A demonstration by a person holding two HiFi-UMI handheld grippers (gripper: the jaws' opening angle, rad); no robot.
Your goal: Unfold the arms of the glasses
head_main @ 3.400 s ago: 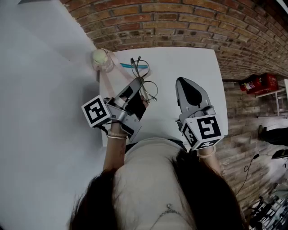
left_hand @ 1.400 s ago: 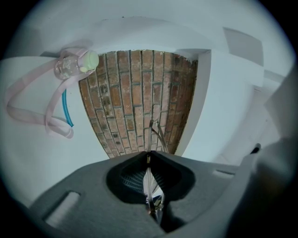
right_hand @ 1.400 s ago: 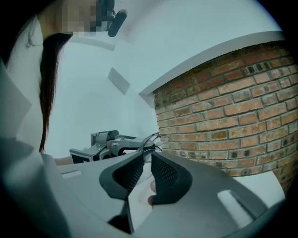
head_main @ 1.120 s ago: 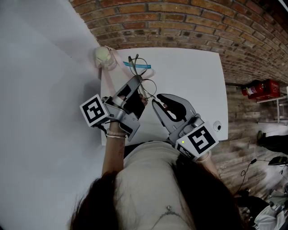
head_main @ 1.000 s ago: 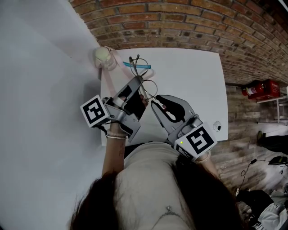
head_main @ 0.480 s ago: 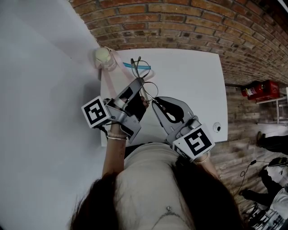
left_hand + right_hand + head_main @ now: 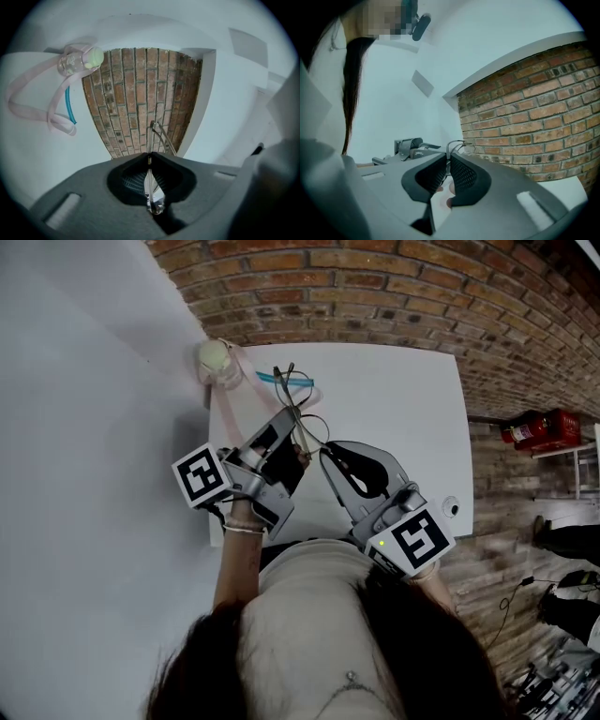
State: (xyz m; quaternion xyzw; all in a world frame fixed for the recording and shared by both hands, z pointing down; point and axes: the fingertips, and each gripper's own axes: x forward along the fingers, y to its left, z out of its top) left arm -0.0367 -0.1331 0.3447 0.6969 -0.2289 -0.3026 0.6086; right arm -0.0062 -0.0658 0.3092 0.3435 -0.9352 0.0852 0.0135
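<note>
Head view: one white rectangular table point(image 7: 403, 399) is bordered by red brickwork point(image 7: 375, 292). Two grey two-jaw grippers meet over its left half, the left gripper point(image 7: 296, 415) and the right gripper point(image 7: 324, 455), tips close together. Each carries one cube printed with black-and-white square markers: left cube point(image 7: 204, 476), right cube point(image 7: 417, 540). One clear bottle point(image 7: 217, 362) with a pale green cap and a pink strap point(image 7: 33, 110) sits at the table's far left corner. One pair of thin wire-framed metal glasses point(image 7: 309, 427) is held between the grippers. Left gripper view: jaws pressed together on the frame. Right gripper view: jaws clamped on a thin wire part of the glasses. One teal strip point(image 7: 281, 379) lies near the bottle.
</note>
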